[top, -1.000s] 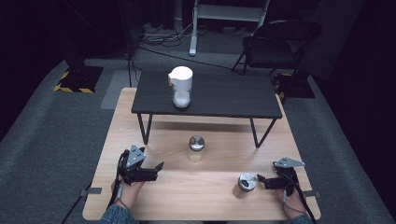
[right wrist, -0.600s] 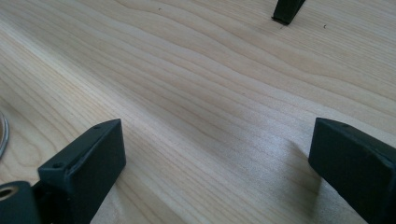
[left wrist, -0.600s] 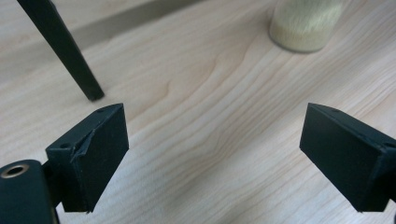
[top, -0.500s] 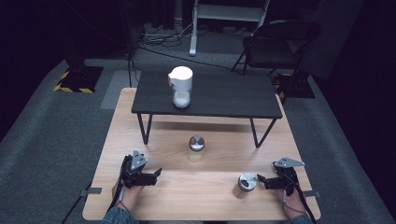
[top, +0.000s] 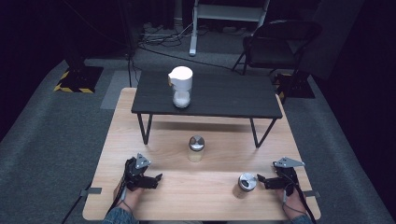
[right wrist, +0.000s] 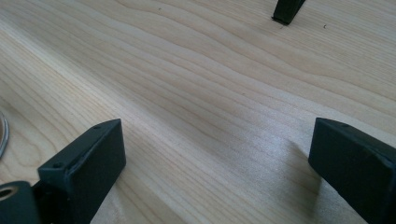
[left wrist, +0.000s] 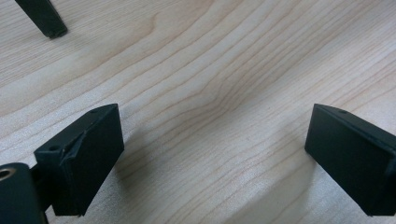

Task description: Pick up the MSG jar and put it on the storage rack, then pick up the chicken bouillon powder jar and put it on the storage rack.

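dark grey carpet surrounds a pale wooden table, and on its far half stands a small black table on thin black legs, with a white jar-like container on its top toward the left. behind it, on the floor, are a black folding chair, loose cables and the foot of a white stand. two small jars with silver lids sit on the pale wood: the middle jar stands just in front of the black table, roughly centred, and the near jar stands close to the front edge, right of centre. the left gripper lies low over the wood at the front left, pointing toward the middle, well apart from both jars; its jaws have just been opening and now stand wide with nothing but bare wood grain between them, as the left gripper view shows, with one leg of the black table at the top left of that view. the right gripper rests at the front right, its tips just beside the near jar but not around it; in the right gripper view its jaws are spread wide over bare wood, holding nothing, with a sliver of a round metal rim at the left edge.
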`<state>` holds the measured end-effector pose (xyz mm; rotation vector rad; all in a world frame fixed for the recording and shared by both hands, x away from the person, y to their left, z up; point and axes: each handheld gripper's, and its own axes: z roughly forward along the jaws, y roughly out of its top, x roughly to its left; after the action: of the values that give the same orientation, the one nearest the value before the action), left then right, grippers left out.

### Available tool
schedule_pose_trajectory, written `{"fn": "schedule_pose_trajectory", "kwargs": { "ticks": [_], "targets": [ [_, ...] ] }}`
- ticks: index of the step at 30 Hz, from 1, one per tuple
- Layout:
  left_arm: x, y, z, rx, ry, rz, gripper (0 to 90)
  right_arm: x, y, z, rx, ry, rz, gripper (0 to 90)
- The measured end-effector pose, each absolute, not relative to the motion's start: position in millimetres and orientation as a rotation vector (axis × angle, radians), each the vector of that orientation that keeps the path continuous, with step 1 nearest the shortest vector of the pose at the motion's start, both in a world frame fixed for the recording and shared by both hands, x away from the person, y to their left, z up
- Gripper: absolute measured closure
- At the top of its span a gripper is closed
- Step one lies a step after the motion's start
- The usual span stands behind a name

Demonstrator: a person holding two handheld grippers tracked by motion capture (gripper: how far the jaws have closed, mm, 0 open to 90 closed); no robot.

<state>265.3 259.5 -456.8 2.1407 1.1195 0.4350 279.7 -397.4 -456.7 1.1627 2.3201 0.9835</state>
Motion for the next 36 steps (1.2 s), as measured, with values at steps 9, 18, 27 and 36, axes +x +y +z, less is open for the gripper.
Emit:
{"fn": "schedule_pose_trajectory", "kwargs": {
  "ticks": [9,18,27,36],
  "targets": [
    [266,260,-457,2.142,1.119,0.434,4.1,281,-395,-456,1.171,2.319,0.977,2.6],
    [264,258,-457,2.139,1.129,0.437,3.6,284,-398,-456,1.158,2.339,0.989,1.9],
    [265,258,-456,2.143,1.127,0.433,2.5,276,-403,-440,1.147,2.297,1.059,2.2],
    [265,258,-456,2.146,1.123,0.432,2.0,262,-408,-415,1.11,2.219,1.138,2.3]
  ]
}}
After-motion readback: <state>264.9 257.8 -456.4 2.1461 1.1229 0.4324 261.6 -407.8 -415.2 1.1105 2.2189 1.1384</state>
